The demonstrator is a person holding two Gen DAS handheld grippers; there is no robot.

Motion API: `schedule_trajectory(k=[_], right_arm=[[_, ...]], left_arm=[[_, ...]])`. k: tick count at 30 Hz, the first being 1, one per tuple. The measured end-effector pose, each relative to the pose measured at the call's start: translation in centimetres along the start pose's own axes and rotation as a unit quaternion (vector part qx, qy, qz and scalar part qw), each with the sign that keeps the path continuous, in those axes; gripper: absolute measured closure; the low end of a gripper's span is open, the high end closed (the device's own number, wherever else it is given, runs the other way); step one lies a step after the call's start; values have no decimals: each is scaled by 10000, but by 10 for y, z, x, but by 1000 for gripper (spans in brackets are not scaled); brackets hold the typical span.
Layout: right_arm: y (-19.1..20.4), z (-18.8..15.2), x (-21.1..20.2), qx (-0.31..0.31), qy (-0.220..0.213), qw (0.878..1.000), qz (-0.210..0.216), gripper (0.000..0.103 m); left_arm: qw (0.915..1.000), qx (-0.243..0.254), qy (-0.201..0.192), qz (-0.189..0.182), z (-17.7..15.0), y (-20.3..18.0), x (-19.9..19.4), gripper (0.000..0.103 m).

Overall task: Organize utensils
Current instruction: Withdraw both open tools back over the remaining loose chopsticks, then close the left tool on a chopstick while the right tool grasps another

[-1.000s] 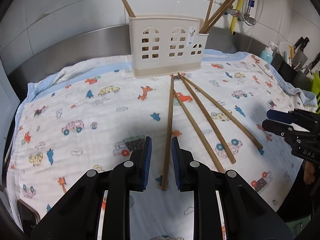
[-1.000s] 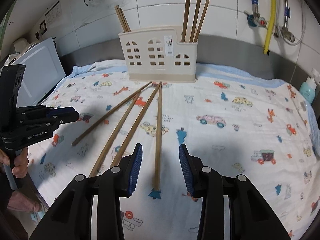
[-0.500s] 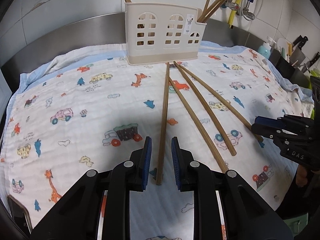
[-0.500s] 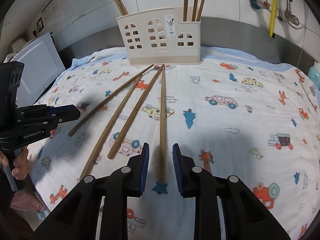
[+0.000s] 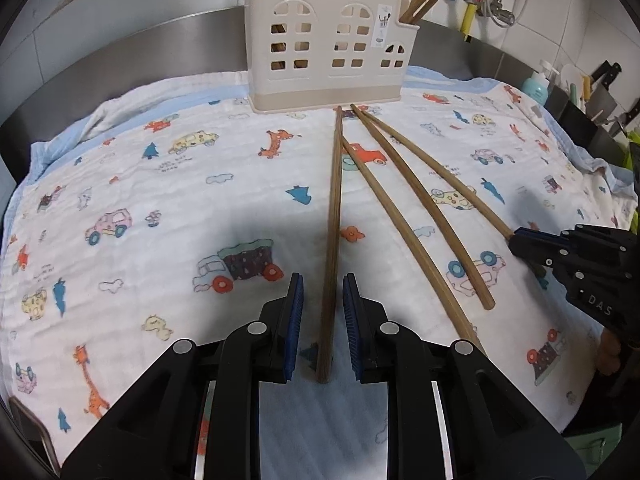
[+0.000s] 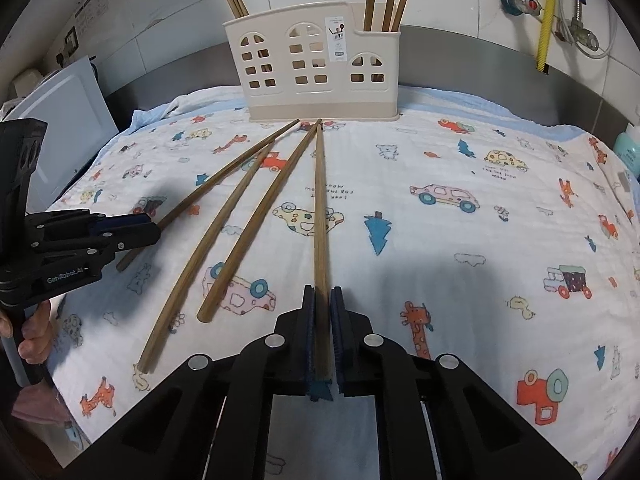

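My right tongs [image 6: 320,336] have just closed on the near end of a chopstick [image 6: 319,216], my left tongs [image 5: 322,320] stand apart around another chopstick [image 5: 334,216], and lifting may swing the far tip into the holder [image 6: 316,68] ahead.

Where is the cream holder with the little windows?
In both wrist views the holder stands at the far edge of the cartoon cloth, against the steel wall, just beyond the tips of four loose chopsticks.
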State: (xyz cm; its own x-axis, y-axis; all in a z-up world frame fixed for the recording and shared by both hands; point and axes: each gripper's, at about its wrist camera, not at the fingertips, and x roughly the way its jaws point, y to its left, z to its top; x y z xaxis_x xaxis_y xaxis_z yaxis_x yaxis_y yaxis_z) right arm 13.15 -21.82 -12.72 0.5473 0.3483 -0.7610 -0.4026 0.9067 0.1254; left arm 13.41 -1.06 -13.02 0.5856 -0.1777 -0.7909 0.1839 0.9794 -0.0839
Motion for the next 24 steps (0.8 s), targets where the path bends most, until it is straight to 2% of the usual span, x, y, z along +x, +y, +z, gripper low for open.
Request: schedule_trajectory(k=[7,11,14,18,24], right_arm=[[1,0,2,6,-20,10000,-17,96],[1,-1,1,0,-28,10000,-28,96],[1,-1,1,18,-42,10000,-20,96],[0,1,-3,1,-70,10000,-26,96],[-3,11,-25,-21,-322,9995,-13,96]], left_arm=[[10000,26,-33,-5,3,-2,4,84],[9998,154,-15,132,3,-7,5,85],[9993,267,20,270,5,-12,6,93],[9997,125,61,200,7,-8,6,97],[10000,68,-1,-8,10,-7,-4,98]])
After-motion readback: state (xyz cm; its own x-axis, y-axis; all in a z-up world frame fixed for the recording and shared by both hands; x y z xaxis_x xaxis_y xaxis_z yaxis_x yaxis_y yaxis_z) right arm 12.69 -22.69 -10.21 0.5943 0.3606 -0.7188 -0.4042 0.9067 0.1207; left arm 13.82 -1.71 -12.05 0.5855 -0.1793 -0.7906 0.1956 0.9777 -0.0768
